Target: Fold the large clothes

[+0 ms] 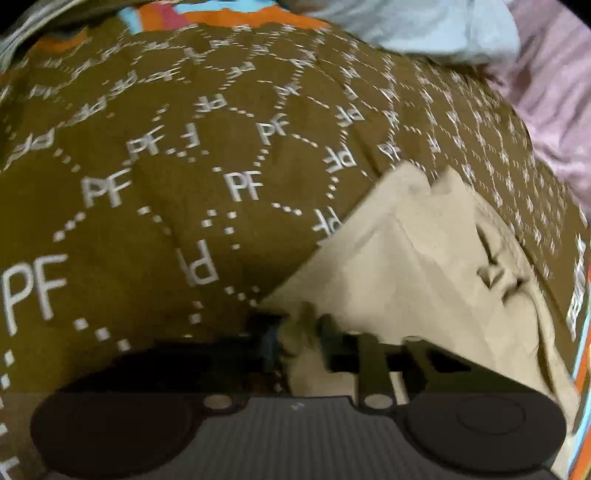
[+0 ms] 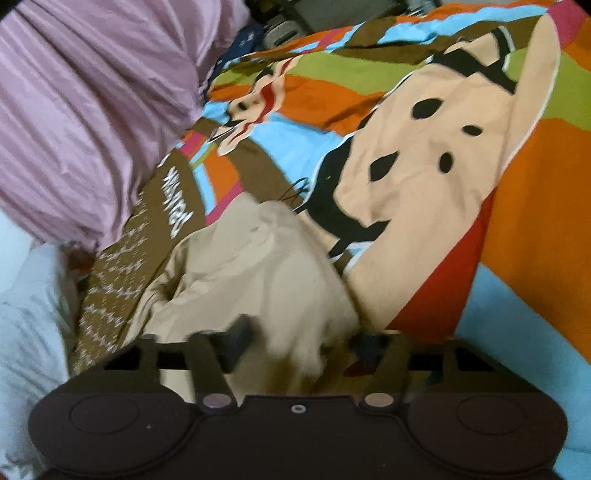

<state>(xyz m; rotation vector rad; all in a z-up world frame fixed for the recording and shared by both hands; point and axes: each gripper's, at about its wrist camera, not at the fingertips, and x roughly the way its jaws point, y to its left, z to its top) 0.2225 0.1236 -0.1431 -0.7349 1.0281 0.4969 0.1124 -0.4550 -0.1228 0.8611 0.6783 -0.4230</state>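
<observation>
Beige trousers lie bunched on the patterned bedspread, pinched in my left tongs and clamped in my right tongs.

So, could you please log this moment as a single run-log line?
left gripper: shut on beige garment | right gripper: shut on beige garment | surface: patterned bedspread | fold: unfinished, cloth bunched

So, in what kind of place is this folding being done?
Most likely a bedroom, on a bed. The beige garment lies on a printed bedspread, with a pink pillow and a pale blue cloth beside it.
</observation>
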